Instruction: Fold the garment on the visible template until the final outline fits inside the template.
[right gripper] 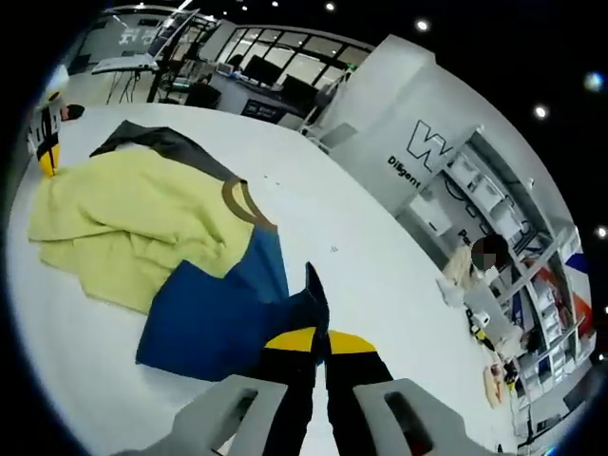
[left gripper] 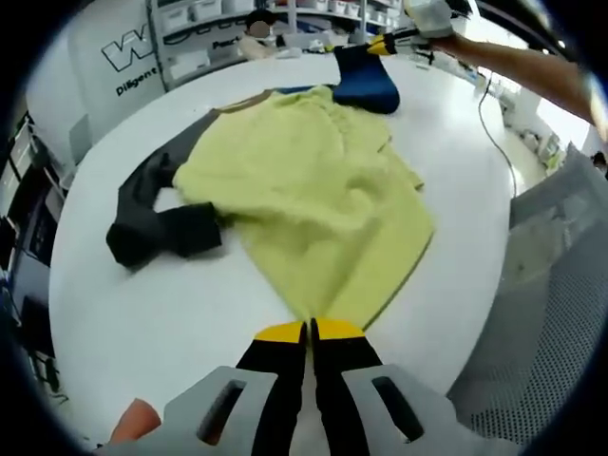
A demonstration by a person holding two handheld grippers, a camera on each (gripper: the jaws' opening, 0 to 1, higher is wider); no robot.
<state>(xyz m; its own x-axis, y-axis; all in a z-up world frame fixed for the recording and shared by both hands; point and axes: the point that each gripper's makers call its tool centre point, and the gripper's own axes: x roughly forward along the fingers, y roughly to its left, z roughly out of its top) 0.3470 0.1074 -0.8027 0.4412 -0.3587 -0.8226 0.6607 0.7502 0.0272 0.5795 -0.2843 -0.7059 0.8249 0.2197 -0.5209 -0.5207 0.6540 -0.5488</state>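
A garment lies spread on the white round table [left gripper: 114, 313]. It has a yellow-green body [left gripper: 304, 190], a dark grey sleeve [left gripper: 152, 218] at the left and a blue sleeve [left gripper: 366, 81] at the far end. My left gripper [left gripper: 311, 328] is shut on the near edge of the yellow-green body. Across the table, the right gripper [left gripper: 382, 44] holds the blue sleeve. In the right gripper view, my right gripper [right gripper: 320, 334] is shut on a raised corner of the blue sleeve [right gripper: 218, 318]. Beyond it are the brown collar [right gripper: 242, 201], the yellow-green body [right gripper: 133, 218] and the left gripper [right gripper: 45, 147].
A person's arm [left gripper: 532, 66] reaches in at the top right. A thin cable [left gripper: 482, 114] runs over the table's right side, and a grey perforated panel [left gripper: 551, 323] stands beside it. Shelving [left gripper: 209, 28] and a lettered wall [right gripper: 432, 152] stand behind the table.
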